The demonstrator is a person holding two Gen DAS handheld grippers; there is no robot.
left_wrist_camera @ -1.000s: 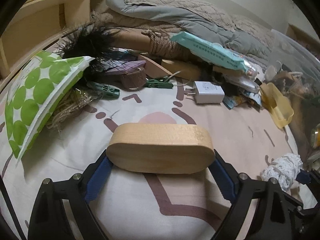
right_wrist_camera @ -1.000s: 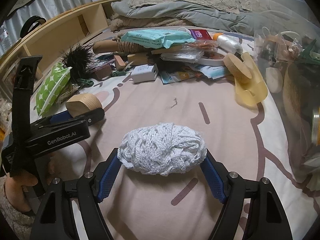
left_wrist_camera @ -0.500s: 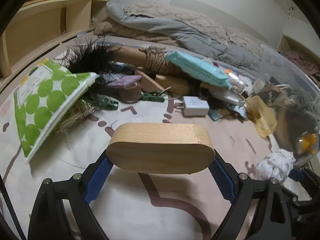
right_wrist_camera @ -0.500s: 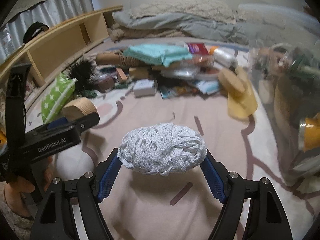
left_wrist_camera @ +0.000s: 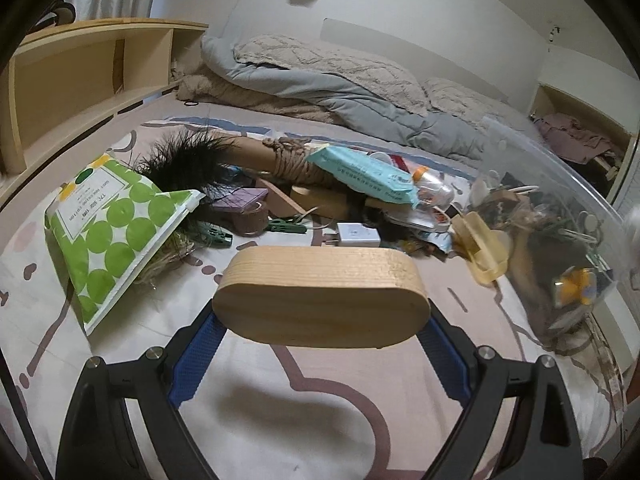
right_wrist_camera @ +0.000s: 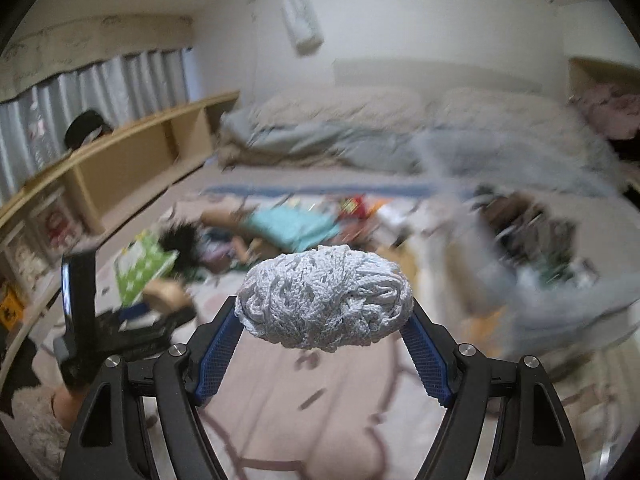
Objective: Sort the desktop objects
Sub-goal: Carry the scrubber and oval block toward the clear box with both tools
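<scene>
Two grippers, one load apiece. Left gripper [left_wrist_camera: 320, 320] clamped on a single oval block of pale wood [left_wrist_camera: 320, 298], smooth-sided with visible grain, blue ribbed pads pressing its rounded ends, held clear above the pink-and-cream patterned bedsheet [left_wrist_camera: 320, 420] with a shadow below. Right gripper [right_wrist_camera: 324, 312] clamped on one ball of white knitted yarn [right_wrist_camera: 325, 299], lumpy and loosely looped, also held up off the sheet; background badly blurred in that view.

Beyond the wooden block, toward the far edge of the sheet, one heap of clutter: one green-dotted white plastic pouch [left_wrist_camera: 116, 236] leaning at the left side, one tuft of black feathers [left_wrist_camera: 188, 160] behind it, one brown cardboard tube wound with tan rope [left_wrist_camera: 288, 160], one flat teal wipes packet [left_wrist_camera: 364, 174] resting across it, two dark green clothes pegs [left_wrist_camera: 286, 225], one white plug-in charger cube [left_wrist_camera: 354, 236] just past the block. One yellow translucent plastic piece [left_wrist_camera: 484, 252] near the right edge, beside one clear plastic bin [left_wrist_camera: 560, 208] crammed with mixed items. Grey quilted duvet [left_wrist_camera: 340, 88] bunched along the far end; light wooden shelf [left_wrist_camera: 80, 80] down the left side.
</scene>
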